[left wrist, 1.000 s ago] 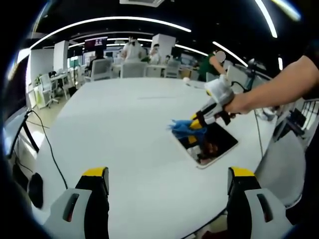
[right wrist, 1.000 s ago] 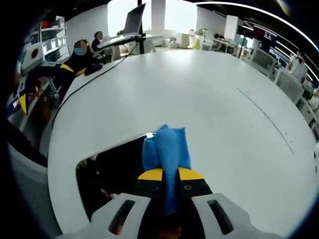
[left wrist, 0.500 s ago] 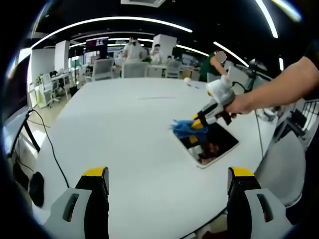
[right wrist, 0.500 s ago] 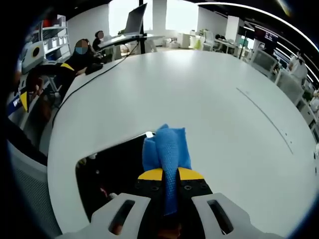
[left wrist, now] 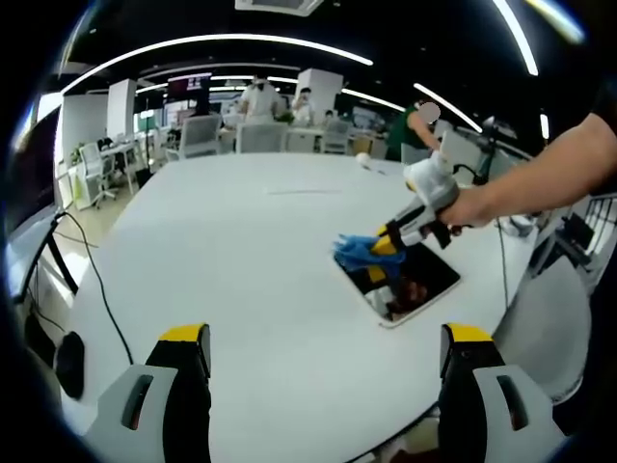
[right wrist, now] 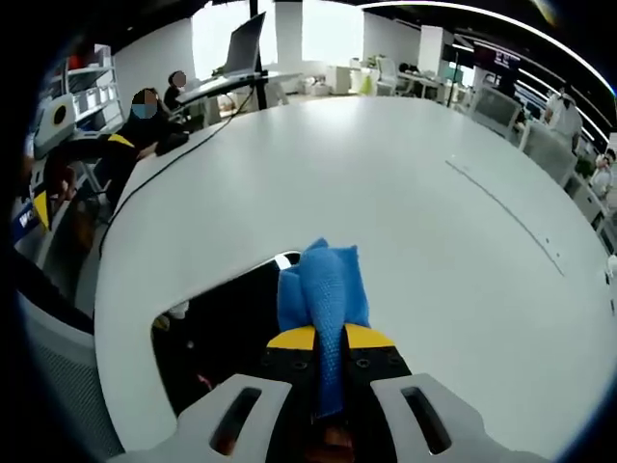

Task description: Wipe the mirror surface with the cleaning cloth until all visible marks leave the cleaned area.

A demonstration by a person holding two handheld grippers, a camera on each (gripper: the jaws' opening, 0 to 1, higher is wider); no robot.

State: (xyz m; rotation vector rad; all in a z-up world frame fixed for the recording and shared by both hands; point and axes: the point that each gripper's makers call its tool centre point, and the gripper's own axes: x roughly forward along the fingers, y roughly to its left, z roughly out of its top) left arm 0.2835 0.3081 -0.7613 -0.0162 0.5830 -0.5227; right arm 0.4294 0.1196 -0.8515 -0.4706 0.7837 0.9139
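1. On the left, the left hand-held gripper (left wrist: 313, 386) hangs over the near edge of the white desk (left wrist: 222, 260) with its jaws spread wide and nothing between them. It is well apart from the work.
2. Further right in the left gripper view, the mirror (left wrist: 405, 285) lies flat on the desk near its right edge, a dark rectangle in a pale frame, its long axis running from the middle of the desk out toward that edge.
3. The right hand-held gripper (left wrist: 390, 241) is clamped on the blue cleaning cloth (left wrist: 359, 251), which sits at the mirror's inner end. I cannot tell whether it is pressing on the glass.
4. In the right gripper view, the cleaning cloth (right wrist: 323, 289) sticks out ahead of the closed jaws of the right hand-held gripper (right wrist: 320, 340), and the mirror (right wrist: 217, 328) stretches away to the left of the tips and beneath them.
5. The right hand is plainly the nearer one. I judge the coming stroke has to drag the cloth back along the mirror's length, toward the desk edge.
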